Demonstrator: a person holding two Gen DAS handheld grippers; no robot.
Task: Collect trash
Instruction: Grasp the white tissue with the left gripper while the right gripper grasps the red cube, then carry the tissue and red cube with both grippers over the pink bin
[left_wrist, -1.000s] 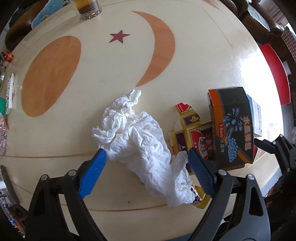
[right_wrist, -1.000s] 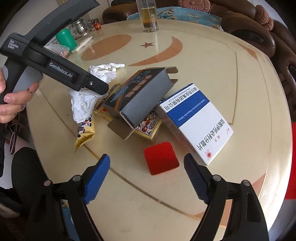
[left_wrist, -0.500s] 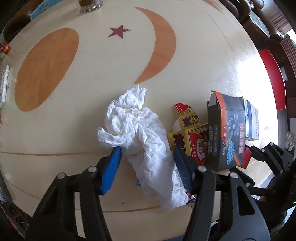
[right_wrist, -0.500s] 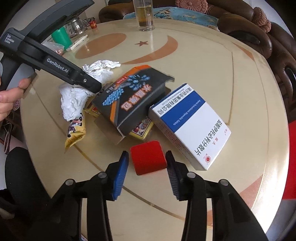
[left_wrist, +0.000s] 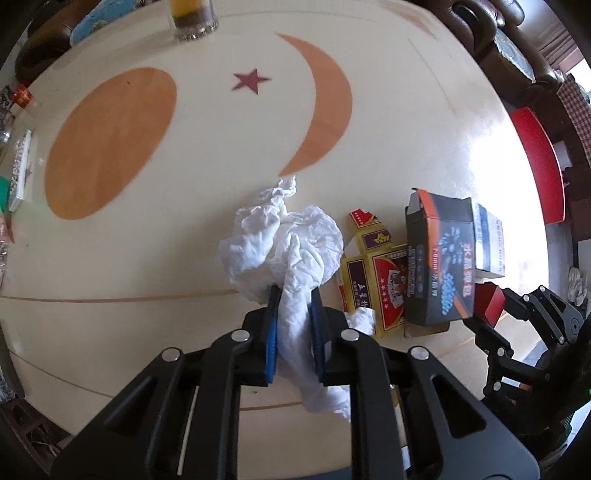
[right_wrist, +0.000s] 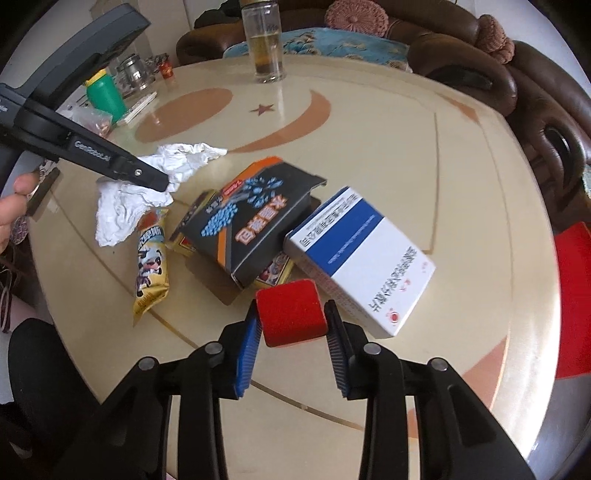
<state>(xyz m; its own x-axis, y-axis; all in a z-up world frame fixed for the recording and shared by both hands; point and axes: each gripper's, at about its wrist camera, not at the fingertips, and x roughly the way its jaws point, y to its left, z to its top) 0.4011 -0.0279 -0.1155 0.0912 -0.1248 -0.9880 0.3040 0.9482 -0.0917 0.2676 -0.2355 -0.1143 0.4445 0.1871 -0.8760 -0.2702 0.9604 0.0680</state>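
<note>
My left gripper is shut on a crumpled white tissue, which bunches above the fingers and hangs below them; the tissue also shows in the right wrist view. My right gripper is shut on a small red block, held just above the table. A black and orange box, a white and blue box, a yellow and red card box and a yellow snack wrapper lie together on the round cream table.
A glass of amber drink stands at the table's far side. A green bottle, jars and papers sit at the far left edge. A brown sofa curves behind the table. A red seat is at the right.
Both grippers have closed from open. The left one closed on the tissue and bunched it up. The right one closed on the red block and lifted it off the table.
</note>
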